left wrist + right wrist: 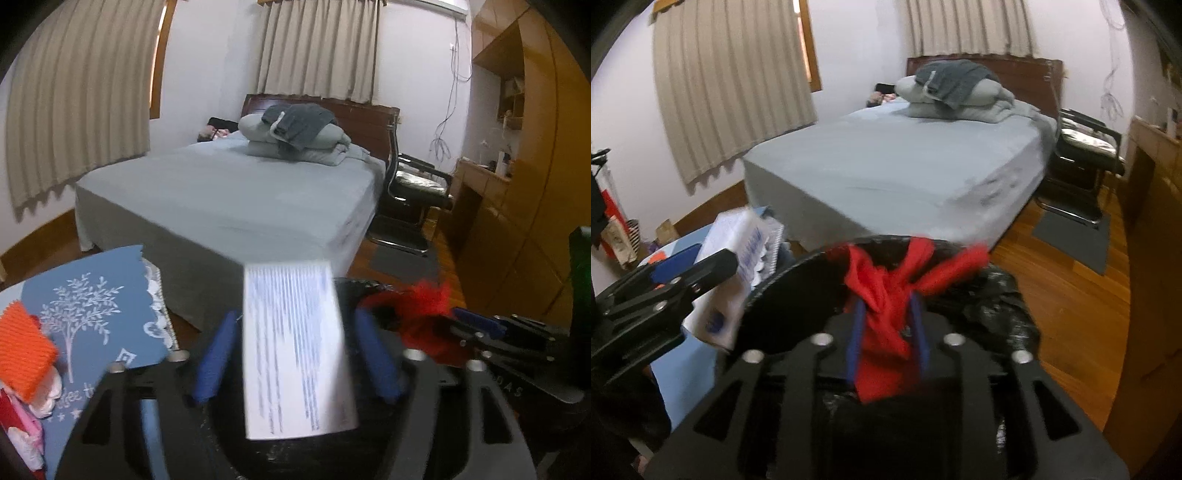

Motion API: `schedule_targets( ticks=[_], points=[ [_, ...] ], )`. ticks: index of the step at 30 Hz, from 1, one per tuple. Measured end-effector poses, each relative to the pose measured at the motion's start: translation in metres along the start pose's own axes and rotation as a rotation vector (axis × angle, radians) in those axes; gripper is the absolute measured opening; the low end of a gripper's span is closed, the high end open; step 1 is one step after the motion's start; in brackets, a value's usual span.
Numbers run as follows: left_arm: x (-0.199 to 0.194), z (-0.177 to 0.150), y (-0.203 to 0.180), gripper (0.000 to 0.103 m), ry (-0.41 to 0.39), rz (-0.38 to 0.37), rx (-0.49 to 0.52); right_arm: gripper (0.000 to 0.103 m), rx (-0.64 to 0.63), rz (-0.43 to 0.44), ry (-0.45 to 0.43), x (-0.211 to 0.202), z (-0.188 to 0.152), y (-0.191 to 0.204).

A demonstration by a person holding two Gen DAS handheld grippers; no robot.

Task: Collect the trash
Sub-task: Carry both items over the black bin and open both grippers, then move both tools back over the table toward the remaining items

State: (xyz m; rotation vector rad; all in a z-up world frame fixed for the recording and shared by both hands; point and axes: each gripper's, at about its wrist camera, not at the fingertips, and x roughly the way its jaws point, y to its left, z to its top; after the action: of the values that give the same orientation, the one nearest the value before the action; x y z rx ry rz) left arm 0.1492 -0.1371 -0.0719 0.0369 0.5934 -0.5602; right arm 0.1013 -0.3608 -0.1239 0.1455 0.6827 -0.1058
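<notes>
Left gripper (295,354): blue pads spread, clear of flat white box (295,350) with blurred, unreadable blue print. Right gripper (888,328): pads flank crumpled red wrapper (886,314) above black bin bag (997,306); contact uncertain.

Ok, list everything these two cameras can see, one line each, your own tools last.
white box: one, white with blue print, between the left tool's fingers above the bin bag
red scrap: one, red, crumpled between the right tool's fingers
bin bag: one, black, open below both tools
cloth: one, blue with white tree print, on the left
mesh pad: one, orange, on the cloth
bed: one, grey-blue, centre
bedding pile: one, grey, at the headboard
curtains: two, beige
chair: one, black, beside the bed
left tool: black, blue pads, open
right tool: same, open
</notes>
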Motion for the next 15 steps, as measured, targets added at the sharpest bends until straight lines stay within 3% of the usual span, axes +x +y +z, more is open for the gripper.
schedule_targets(
  ticks=[2, 6, 11, 15],
  points=[
    [-0.006, 0.001, 0.003, 0.080, -0.019, 0.000, -0.006, 0.052, 0.012, -0.018, -0.014, -0.002, 0.000, -0.007],
    [-0.020, 0.002, 0.015, 0.086, -0.046, 0.064, -0.001, 0.087, 0.027, -0.044, -0.043, -0.008, 0.000, -0.009],
    [-0.052, -0.003, 0.055, 0.092, -0.077, 0.183, -0.037, 0.092, 0.013, 0.001, -0.075, -0.010, 0.003, 0.013],
    [-0.076, -0.015, 0.093, 0.092, -0.091, 0.286, -0.069, 0.093, -0.028, 0.078, -0.087, -0.008, 0.005, 0.055]
  ],
)
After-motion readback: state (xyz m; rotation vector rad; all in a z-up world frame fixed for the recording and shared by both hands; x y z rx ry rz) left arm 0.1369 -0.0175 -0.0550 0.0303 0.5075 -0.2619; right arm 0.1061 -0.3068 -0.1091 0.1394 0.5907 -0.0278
